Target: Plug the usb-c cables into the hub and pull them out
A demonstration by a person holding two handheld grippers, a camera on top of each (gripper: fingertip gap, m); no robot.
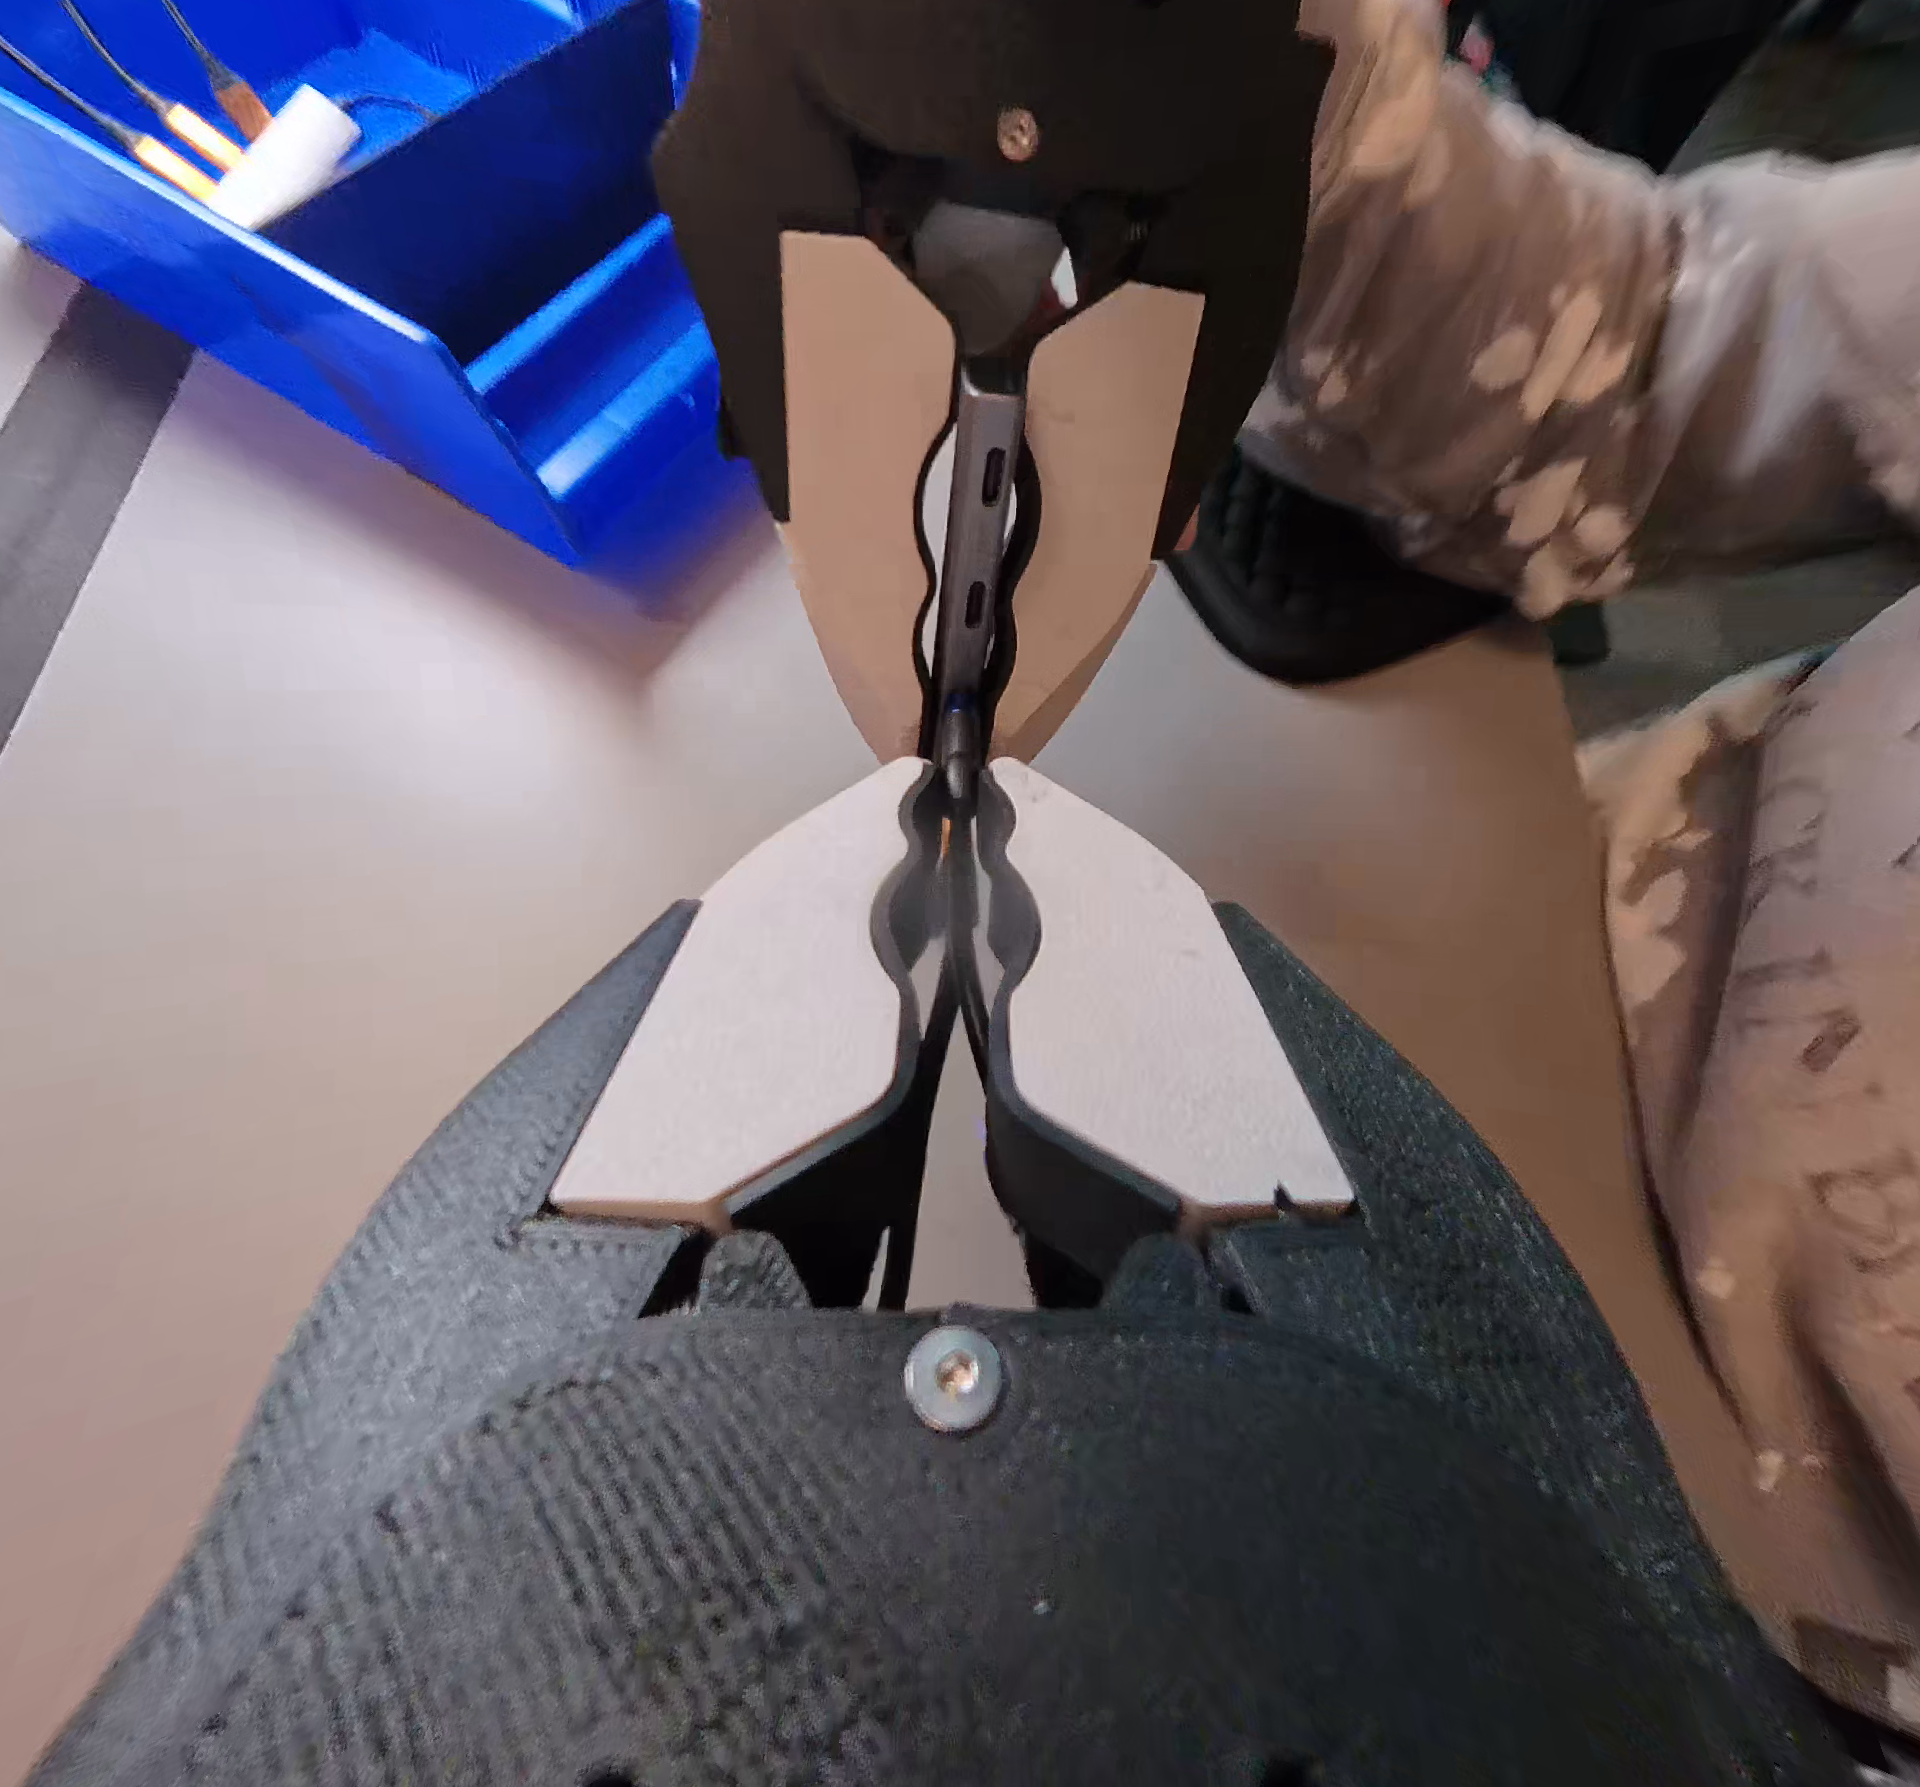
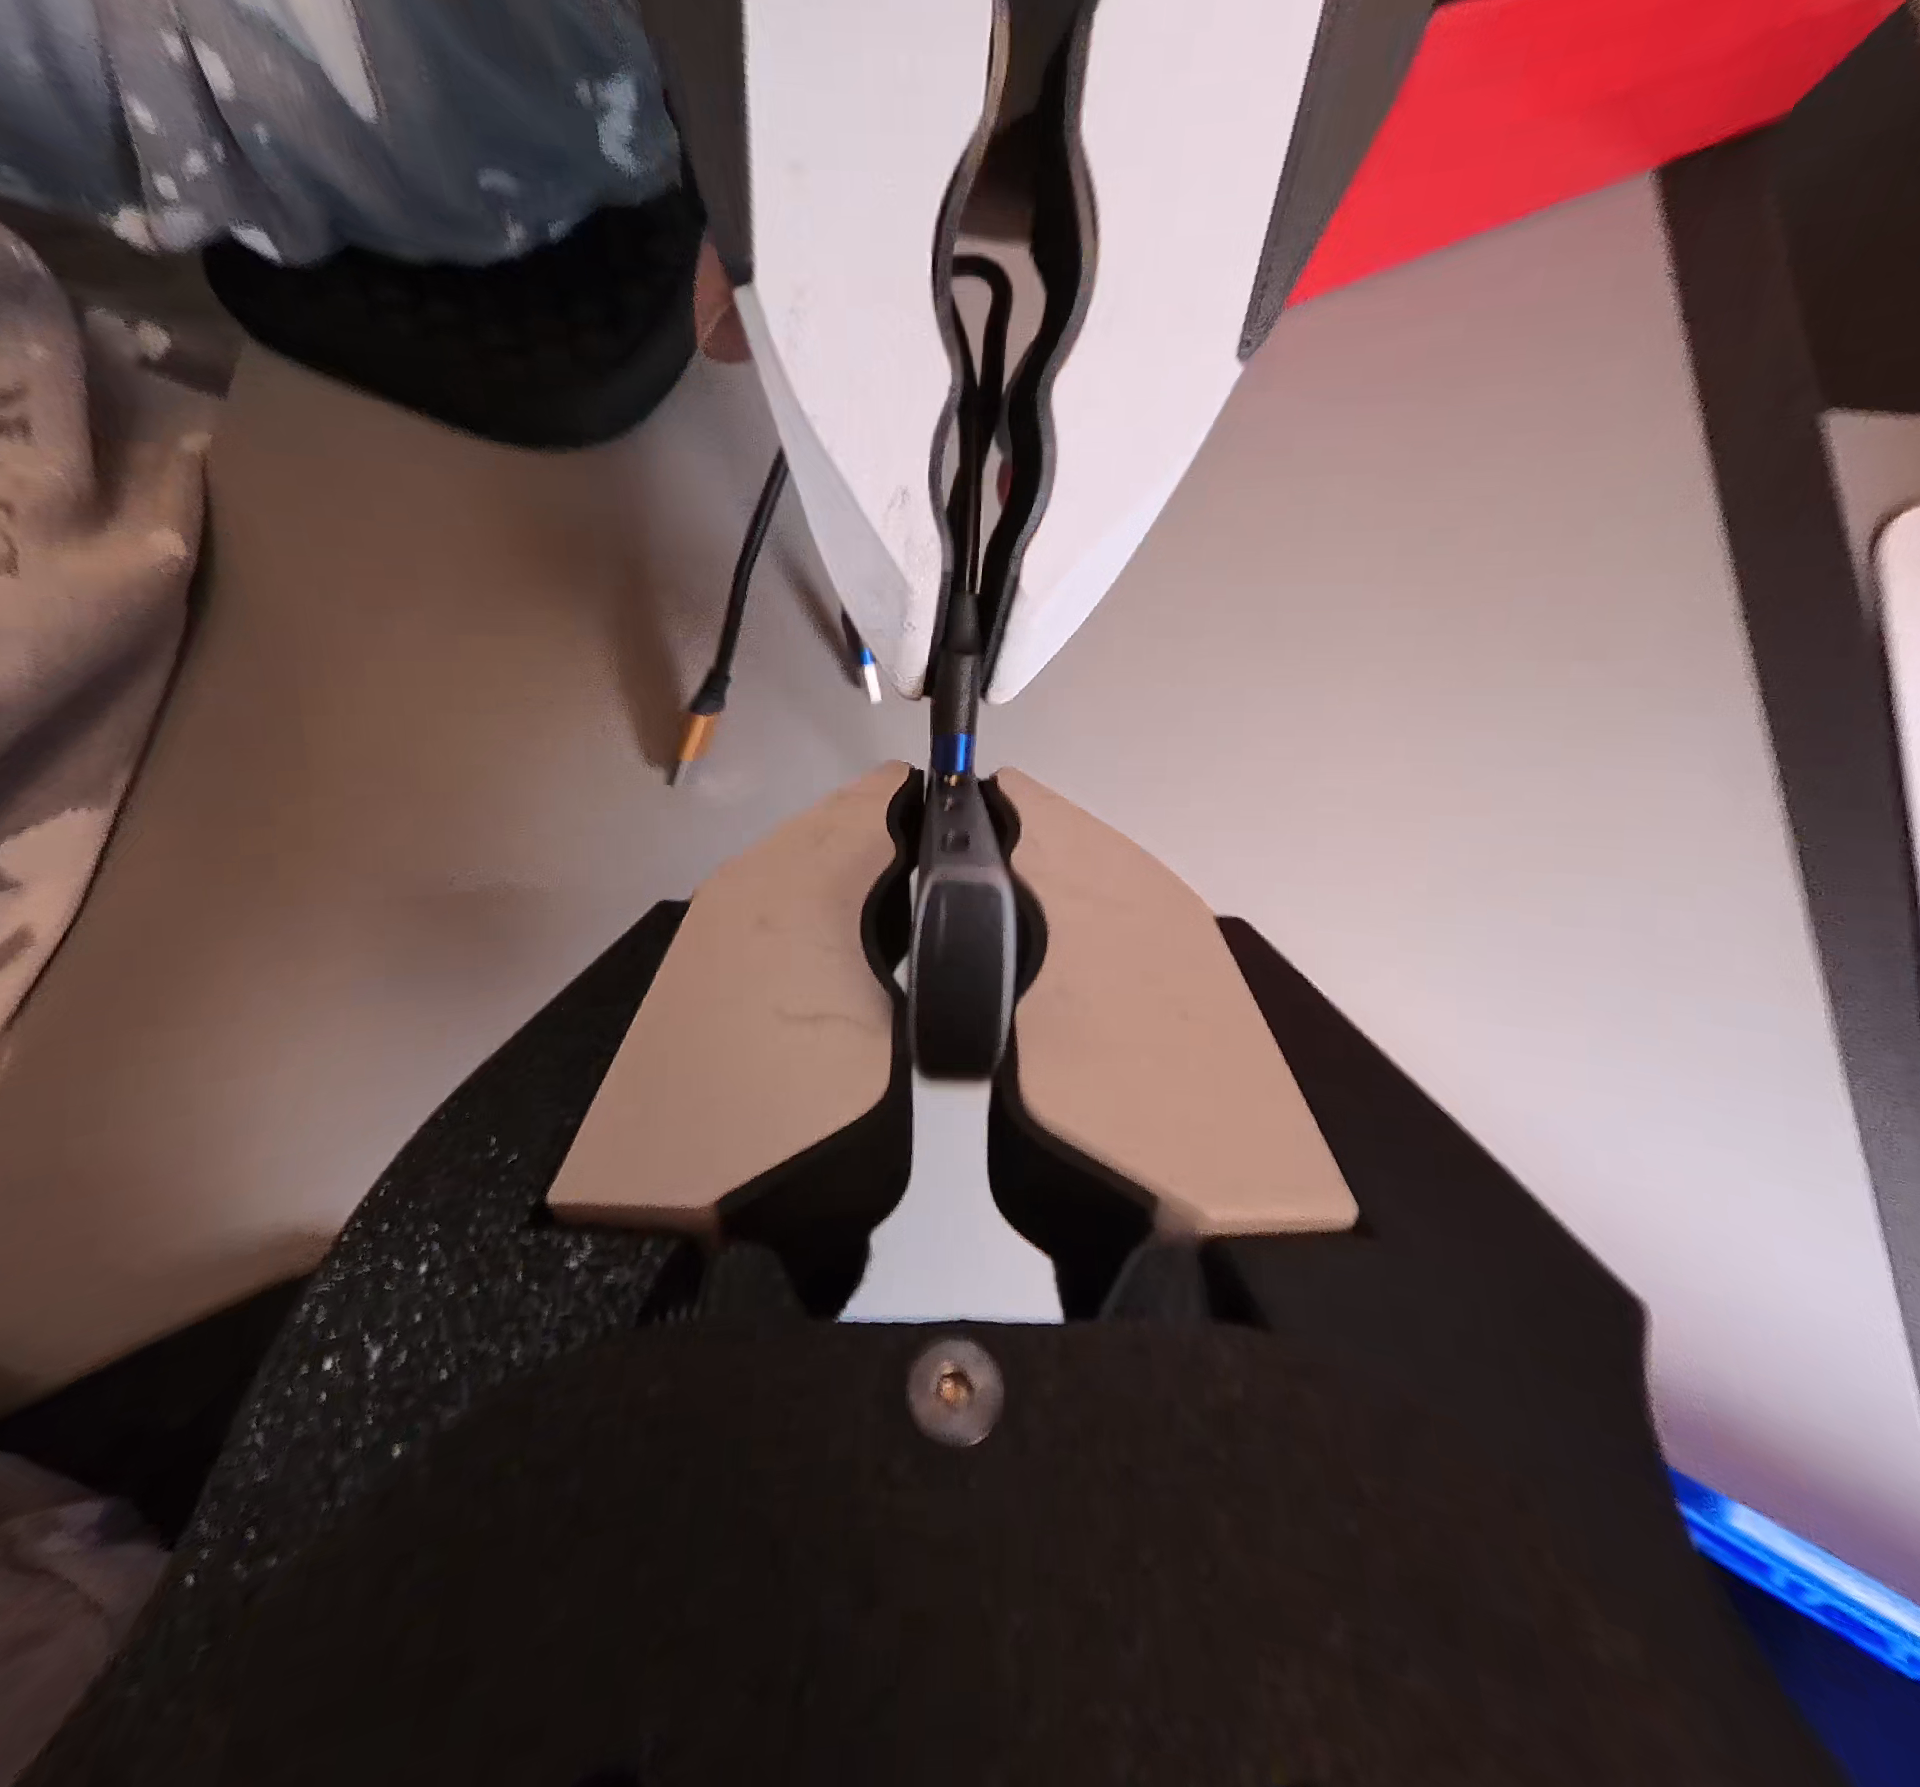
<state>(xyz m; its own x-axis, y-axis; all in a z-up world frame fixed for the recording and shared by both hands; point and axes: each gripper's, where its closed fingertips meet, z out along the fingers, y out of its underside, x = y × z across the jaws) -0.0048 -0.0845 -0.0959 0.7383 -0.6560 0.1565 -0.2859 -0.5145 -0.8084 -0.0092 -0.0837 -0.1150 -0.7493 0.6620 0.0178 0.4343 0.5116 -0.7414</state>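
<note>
Left gripper (image 1: 957, 769) clamped on blue-ringed plug (image 2: 954, 735), seated in end of hub (image 2: 954, 948), itself pinched by right gripper (image 2: 954, 773) above tabletop (image 1: 416, 906). Probably mid-cycle: two side ports vacant; gold plug (image 2: 694, 731) lying loose, unplugged.

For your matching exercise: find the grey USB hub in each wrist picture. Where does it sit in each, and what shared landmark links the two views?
Left wrist view: the hub is upper centre, held edge-on between the far, tan-padded right tongs.
Right wrist view: the hub is centre, clamped in that view's own tongs.
Shared landmark: the blue-ringed cable plug where the two sets of tongs meet.
</note>
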